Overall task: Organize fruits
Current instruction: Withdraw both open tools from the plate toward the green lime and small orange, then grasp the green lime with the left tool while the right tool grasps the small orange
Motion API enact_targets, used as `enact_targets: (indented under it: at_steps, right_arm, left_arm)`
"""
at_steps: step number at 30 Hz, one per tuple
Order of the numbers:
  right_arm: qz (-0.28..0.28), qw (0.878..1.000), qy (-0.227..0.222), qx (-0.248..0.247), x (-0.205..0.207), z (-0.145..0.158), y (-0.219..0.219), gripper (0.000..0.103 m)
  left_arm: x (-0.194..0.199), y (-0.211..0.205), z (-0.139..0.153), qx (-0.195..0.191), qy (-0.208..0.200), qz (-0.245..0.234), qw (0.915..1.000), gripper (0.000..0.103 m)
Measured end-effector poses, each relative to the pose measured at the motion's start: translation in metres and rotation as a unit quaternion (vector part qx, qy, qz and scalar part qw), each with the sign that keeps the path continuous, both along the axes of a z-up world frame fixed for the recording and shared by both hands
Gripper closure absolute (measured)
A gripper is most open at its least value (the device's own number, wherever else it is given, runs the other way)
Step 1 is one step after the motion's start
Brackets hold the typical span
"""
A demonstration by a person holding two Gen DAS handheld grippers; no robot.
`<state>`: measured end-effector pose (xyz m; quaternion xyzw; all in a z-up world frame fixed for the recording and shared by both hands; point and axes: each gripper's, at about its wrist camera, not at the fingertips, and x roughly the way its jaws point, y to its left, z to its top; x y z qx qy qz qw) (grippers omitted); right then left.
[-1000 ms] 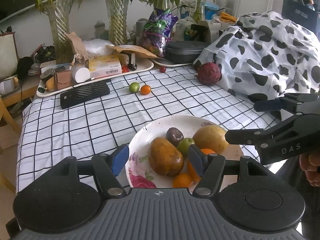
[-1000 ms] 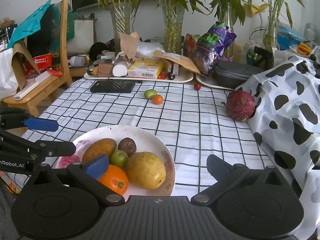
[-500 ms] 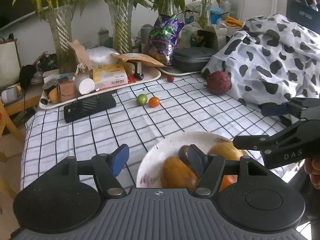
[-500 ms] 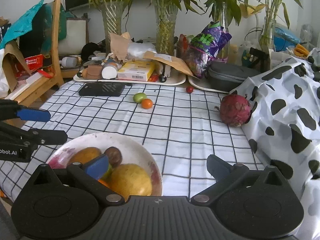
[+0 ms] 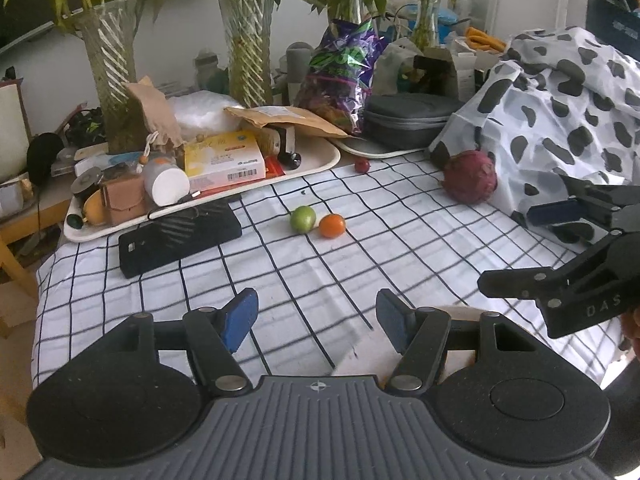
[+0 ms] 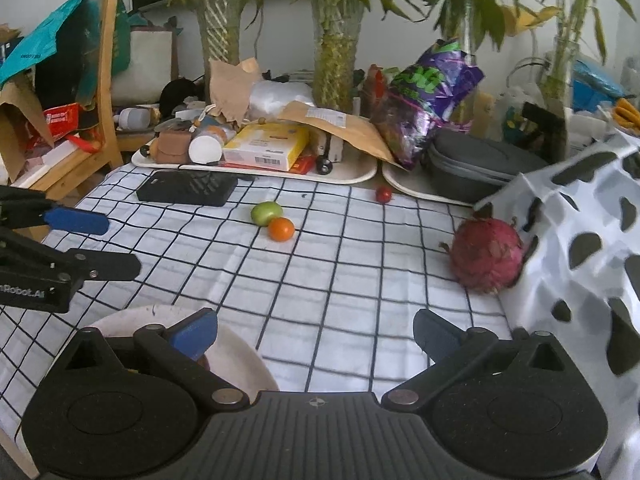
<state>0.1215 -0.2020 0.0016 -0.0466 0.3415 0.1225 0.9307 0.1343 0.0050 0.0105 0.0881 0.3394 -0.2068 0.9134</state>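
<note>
A green fruit (image 5: pixel 303 219) and an orange fruit (image 5: pixel 332 225) lie touching in the middle of the checked tablecloth. A small red fruit (image 5: pixel 361 165) sits farther back, and a dragon fruit (image 5: pixel 470 176) rests against the cow-print cloth. My left gripper (image 5: pixel 316 320) is open, with only cloth between its fingers. My right gripper (image 6: pixel 316 330) is also open and holds nothing. Under it, at lower left, shows the rim of the white plate (image 6: pixel 240 356); the plate's fruits are hidden. The right wrist view shows the green fruit (image 6: pixel 265 213), orange fruit (image 6: pixel 281 229) and dragon fruit (image 6: pixel 487 254) ahead.
A black case (image 5: pixel 180 236) lies left of the loose fruits. Behind it are a cluttered cream tray (image 5: pixel 320 164), a grey pouch (image 5: pixel 408 120) and glass vases (image 5: pixel 248 52). The cow-print cloth (image 5: pixel 560 112) covers the table's right side. A wooden chair (image 6: pixel 100 100) stands at far left.
Both grippers have moved forward over the table. The plate of fruit has slid down almost out of both views, and the loose fruits look closer. Neither gripper's jaws changed.
</note>
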Motion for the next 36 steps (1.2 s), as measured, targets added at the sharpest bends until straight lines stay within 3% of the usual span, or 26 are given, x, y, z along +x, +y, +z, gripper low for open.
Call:
enact_targets:
  at_steps: [9,15,21,26,34,36]
  right_arm:
    - [0.058,0.998,0.005,-0.013,0.045,-0.01,0.014,0.001]
    - [0.093,0.995,0.02,-0.029,0.078,-0.027,0.023,0.012]
    - [0.118,0.992,0.023,-0.022,0.108,-0.041,0.03,0.024]
    - [0.131,0.991,0.017,-0.021,0.13,-0.051,0.036,0.041]
    - [0.163,0.986,0.004,-0.034,0.15,-0.061,0.055,0.053]
    - [0.17,0.985,0.001,-0.039,0.152,-0.063,0.058,0.066]
  left_arm:
    - [0.043,0.001,-0.012,0.008,0.009,-0.004,0.9999,0.04]
    - [0.072,0.003,-0.023,0.018,0.015,-0.009,0.9997,0.04]
    - [0.096,0.006,-0.036,0.021,0.024,-0.012,0.9994,0.04]
    - [0.108,0.007,-0.043,0.024,0.027,-0.014,0.9992,0.04]
    - [0.118,0.005,-0.049,0.026,0.026,-0.016,0.9992,0.04]
    - [0.119,0.004,-0.05,0.025,0.027,-0.017,0.9992,0.04]
